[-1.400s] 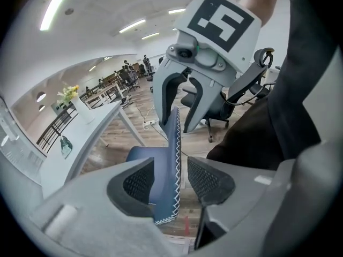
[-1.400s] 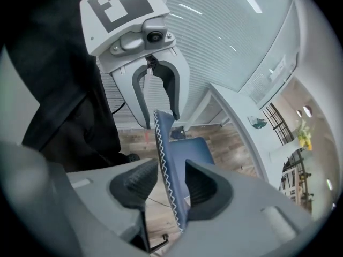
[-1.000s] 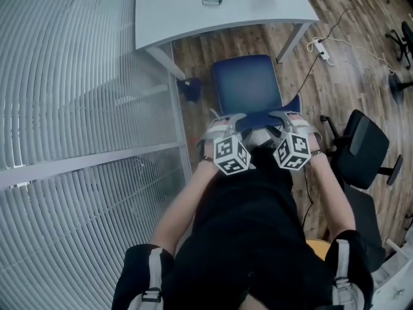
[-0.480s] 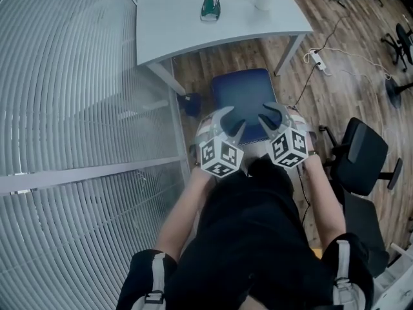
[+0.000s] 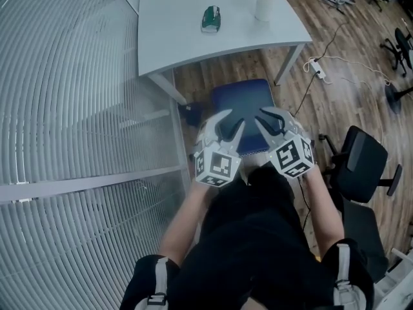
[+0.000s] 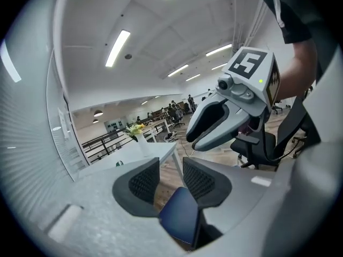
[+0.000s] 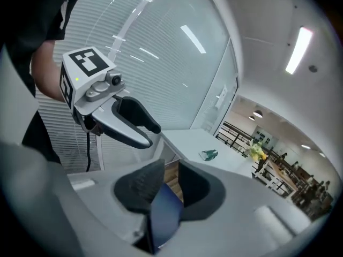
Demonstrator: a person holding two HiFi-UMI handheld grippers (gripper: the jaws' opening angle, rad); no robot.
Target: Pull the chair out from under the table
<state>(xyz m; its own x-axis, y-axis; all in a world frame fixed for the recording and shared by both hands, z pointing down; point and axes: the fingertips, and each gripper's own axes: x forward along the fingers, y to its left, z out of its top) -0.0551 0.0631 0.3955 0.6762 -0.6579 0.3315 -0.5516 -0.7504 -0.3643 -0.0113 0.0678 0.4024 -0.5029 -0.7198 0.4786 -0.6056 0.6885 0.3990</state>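
The chair's blue seat [image 5: 244, 102] stands on the wood floor in front of the white table [image 5: 187, 31], mostly out from under its edge. Both grippers hover side by side above the chair's near end, apart from it. My left gripper [image 5: 229, 123] and right gripper [image 5: 268, 118] are open with nothing between their pads; the jaws of both have just been closing. In the left gripper view the seat [image 6: 179, 221] shows below the jaws [image 6: 171, 170], with the right gripper [image 6: 214, 127] alongside. The right gripper view shows the seat [image 7: 163, 213] under its jaws [image 7: 171, 181].
A glass wall with blinds [image 5: 77, 108] runs along the left. A black office chair [image 5: 361, 160] stands at the right. A power strip with cables [image 5: 321, 49] lies on the floor. On the table are a green object [image 5: 211, 18] and a vase of flowers [image 5: 264, 2].
Both grippers have come off the chair's back edge and risen toward the camera. Their jaws have narrowed with nothing in them. The chair stays put.
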